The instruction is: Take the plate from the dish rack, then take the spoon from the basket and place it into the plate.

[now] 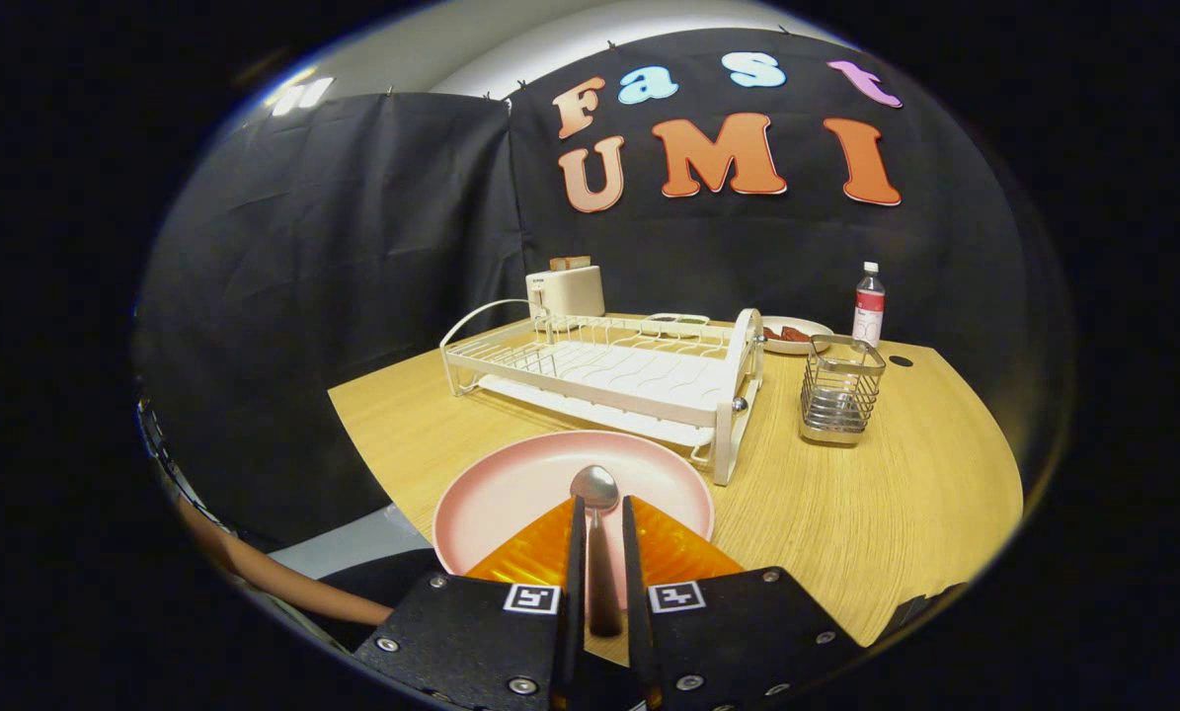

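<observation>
Gripper (599, 513) fingers nearly closed, clamping smooth metal spoon (596, 504) handle between them, lower centre | spoon's oval bowl just ahead of fingertips, over round pink plate (511, 484) on wood-grain table (846, 504) | white wire dish rack (609, 370) beyond, centre | metal mesh basket (839, 390) right of rack

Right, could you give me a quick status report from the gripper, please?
Gripper shut on spoon, bowl over pink plate. Plate on table, ahead of dish rack. Nothing in the way.
</observation>
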